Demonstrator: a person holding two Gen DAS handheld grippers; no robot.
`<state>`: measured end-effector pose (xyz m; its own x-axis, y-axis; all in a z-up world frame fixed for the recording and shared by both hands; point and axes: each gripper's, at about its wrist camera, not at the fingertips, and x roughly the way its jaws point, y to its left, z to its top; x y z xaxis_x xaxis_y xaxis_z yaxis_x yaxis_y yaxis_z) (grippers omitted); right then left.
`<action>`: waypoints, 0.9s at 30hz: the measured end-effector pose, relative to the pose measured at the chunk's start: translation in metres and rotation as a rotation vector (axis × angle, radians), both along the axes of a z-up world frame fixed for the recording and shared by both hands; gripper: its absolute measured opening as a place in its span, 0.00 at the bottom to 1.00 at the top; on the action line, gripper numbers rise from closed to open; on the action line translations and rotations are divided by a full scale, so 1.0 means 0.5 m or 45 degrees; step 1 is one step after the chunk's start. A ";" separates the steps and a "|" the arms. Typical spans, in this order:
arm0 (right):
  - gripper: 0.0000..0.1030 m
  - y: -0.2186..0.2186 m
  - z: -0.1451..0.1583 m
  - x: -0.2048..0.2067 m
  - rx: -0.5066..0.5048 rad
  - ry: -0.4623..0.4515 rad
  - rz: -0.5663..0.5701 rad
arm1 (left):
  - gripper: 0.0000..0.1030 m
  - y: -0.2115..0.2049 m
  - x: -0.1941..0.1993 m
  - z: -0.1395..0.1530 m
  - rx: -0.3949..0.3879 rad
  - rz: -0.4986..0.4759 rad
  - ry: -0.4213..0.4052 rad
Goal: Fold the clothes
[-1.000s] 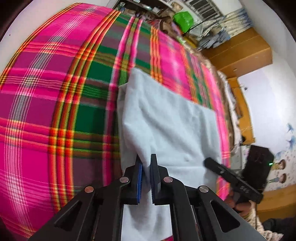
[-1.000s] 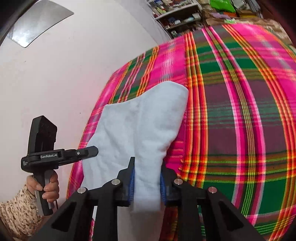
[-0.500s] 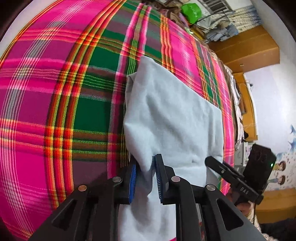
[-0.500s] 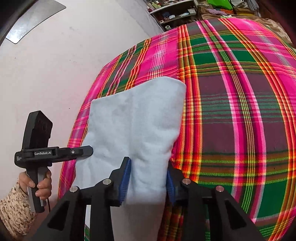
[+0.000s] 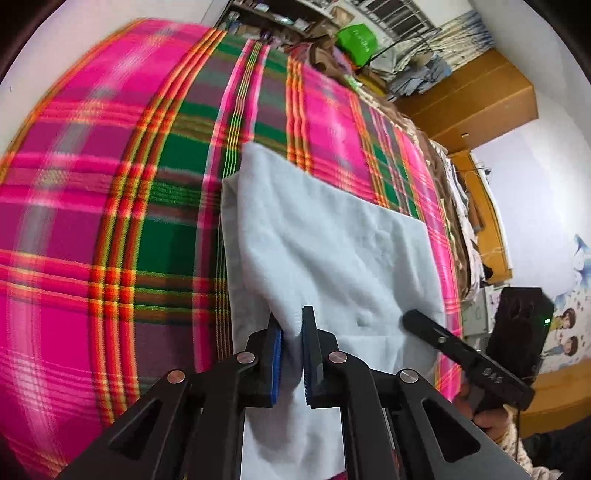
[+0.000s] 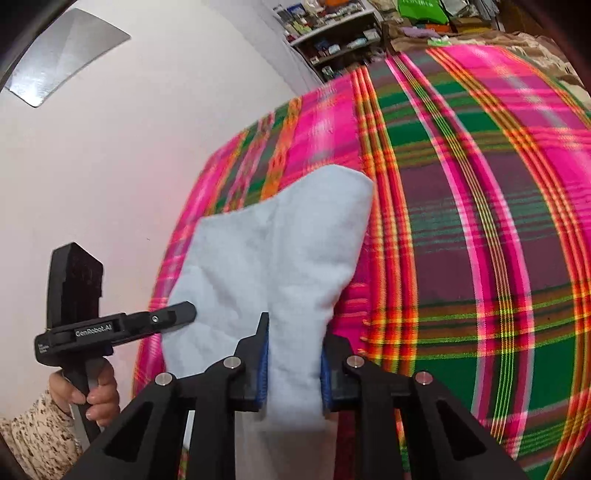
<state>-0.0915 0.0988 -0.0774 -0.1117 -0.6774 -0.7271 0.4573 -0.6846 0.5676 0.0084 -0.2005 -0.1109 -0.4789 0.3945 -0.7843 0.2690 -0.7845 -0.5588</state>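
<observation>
Plaid cloth [image 5: 110, 229] in pink, green and orange covers the bed, with a pale blue garment [image 5: 332, 258] spread on it near the white wall [image 6: 110, 166]. Cluttered shelves [image 6: 332, 33] and a green bag [image 5: 356, 42] stand beyond; wooden furniture [image 5: 480, 99] lies to one side. Left tongs [image 5: 291, 354] are clenched on a raised pinch of the garment's near edge. Right tongs [image 6: 293, 363] grasp a wider bunch of it. Compared with half a second earlier, both tongs have narrowed and the garment's near edge is lifted and gathered rather than flat.
</observation>
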 end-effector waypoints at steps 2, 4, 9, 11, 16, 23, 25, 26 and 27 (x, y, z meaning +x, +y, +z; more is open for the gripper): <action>0.21 0.001 0.006 0.004 0.003 0.009 -0.002 | 0.08 -0.009 0.021 0.011 0.014 -0.009 0.018; 0.21 0.002 0.012 0.009 0.006 0.017 -0.004 | 0.08 -0.004 0.014 0.017 0.016 -0.018 0.022; 0.21 0.005 0.027 0.019 0.013 0.039 -0.010 | 0.09 0.001 -0.009 -0.005 -0.030 -0.022 -0.062; 0.21 0.006 0.033 0.024 0.016 0.048 -0.012 | 0.12 0.004 -0.014 -0.014 -0.043 -0.044 -0.095; 0.23 0.009 0.006 0.015 0.048 0.027 -0.044 | 0.29 0.002 0.000 -0.014 -0.078 -0.077 -0.155; 0.41 -0.001 0.072 0.079 0.291 0.369 0.016 | 0.33 -0.025 0.044 -0.001 -0.040 -0.056 -0.192; 0.41 -0.017 0.094 0.123 0.322 0.471 0.132 | 0.36 -0.031 0.067 0.012 -0.062 -0.068 -0.177; 0.41 -0.030 0.099 0.149 0.319 0.496 0.223 | 0.38 -0.032 0.076 0.015 -0.061 -0.067 -0.182; 0.41 -0.042 0.104 0.175 0.315 0.521 0.314 | 0.38 -0.033 0.082 0.017 -0.056 -0.062 -0.189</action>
